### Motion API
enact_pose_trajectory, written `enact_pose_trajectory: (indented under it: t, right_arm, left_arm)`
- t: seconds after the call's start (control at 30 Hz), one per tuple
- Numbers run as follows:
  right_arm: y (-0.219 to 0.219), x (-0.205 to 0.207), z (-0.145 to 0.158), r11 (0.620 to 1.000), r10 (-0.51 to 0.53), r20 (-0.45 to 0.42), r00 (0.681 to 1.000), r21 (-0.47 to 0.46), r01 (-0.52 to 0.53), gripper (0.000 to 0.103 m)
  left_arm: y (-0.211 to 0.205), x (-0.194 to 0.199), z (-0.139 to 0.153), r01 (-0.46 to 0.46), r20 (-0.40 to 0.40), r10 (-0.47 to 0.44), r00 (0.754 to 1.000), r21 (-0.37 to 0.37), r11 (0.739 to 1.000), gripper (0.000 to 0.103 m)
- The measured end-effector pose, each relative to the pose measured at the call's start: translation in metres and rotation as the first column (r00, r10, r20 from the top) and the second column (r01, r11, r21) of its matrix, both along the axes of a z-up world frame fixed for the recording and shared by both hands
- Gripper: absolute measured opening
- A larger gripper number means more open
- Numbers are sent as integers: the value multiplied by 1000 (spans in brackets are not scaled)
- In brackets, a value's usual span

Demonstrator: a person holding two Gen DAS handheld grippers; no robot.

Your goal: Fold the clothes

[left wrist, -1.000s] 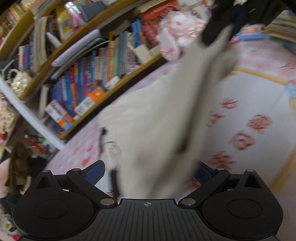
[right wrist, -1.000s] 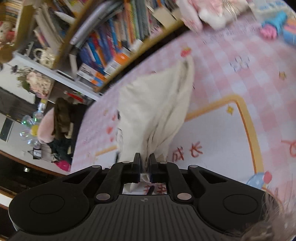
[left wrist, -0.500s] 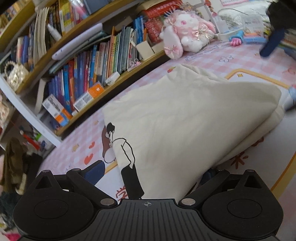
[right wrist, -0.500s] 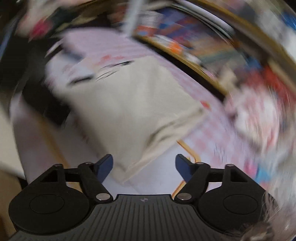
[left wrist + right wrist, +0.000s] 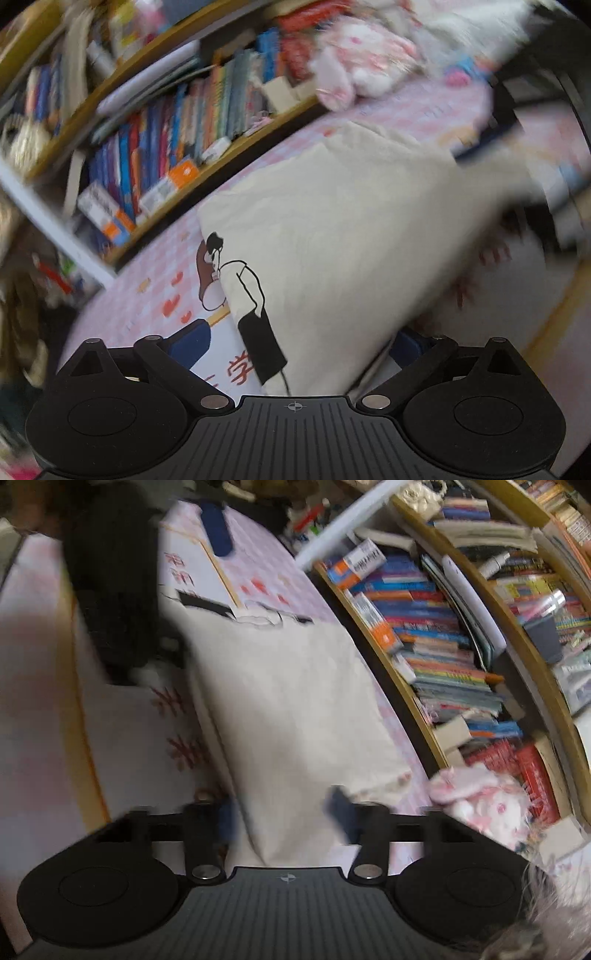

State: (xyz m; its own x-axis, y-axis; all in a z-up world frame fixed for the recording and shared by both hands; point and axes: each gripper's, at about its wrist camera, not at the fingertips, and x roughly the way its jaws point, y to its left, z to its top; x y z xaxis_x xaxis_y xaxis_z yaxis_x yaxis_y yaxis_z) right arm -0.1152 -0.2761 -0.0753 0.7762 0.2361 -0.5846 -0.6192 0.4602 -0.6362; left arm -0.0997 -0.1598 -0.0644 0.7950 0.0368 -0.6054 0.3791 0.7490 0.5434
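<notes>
Cream T-shirt point(image 5: 354, 236) cloth lies doubled over on the pink checked mat point(image 5: 155, 295), right in front of both tongs. In the left wrist view, the left gripper point(image 5: 299, 341) stands wide open, its near hem and the black printed figure point(image 5: 255, 317) between the blue pads but gripped by neither. From the other end, the right gripper point(image 5: 284, 814) is likewise spread wide and holds nothing, with a corner of the T-shirt point(image 5: 291, 716) lying between its fingers. Beyond the shirt, past the right tongs' left finger, a dark garment point(image 5: 110, 590) lies against its far edge; off to their right runs the bookshelf point(image 5: 461, 657), with a pink plush toy point(image 5: 480, 797) at its foot.

Both views are smeared, so how neat the fold is I cannot tell. With nothing pinned, the puffed upper layer could slide or spring open. A careless pinch might take only one layer and drag the fold apart, or catch the dark garment as well.
</notes>
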Motion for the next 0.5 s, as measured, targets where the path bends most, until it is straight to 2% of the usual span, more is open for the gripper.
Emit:
enact_pose_trajectory:
  t: [0.07,0.1,0.13,0.2,0.27,0.37,0.5]
  right_arm:
    - [-4,2,9,999,-13,-21,1000,32,13,17]
    - [-5,2,14,999,-17,-31,999,44,18,10]
    - [-4,3,19,998,-18,-40,999,52,20,8]
    - [-3,5,28,998,-17,-52,999,65,21,8]
    - [-2,7,34,998,-13,-49,999,66,16,8]
    - [-4,5,34,999,-4,-41,999,42,6,8]
    - [-5,1,23,1000,8,-36,999,-6,-8,9]
  left_arm:
    - [-3,-8,-8,40,26,-42,999,81,996,89]
    - [-4,-12,-11,59,37,-64,997,121,991,82]
    - [-6,-16,-15,78,48,-86,995,162,984,79]
    - [-8,-24,-23,112,66,-132,989,242,964,59]
    - [-11,-31,-29,138,79,-170,982,312,940,46]
    - [-9,-29,-29,146,85,-185,979,341,929,44]
    - [-7,-34,-33,195,68,-236,969,367,909,33]
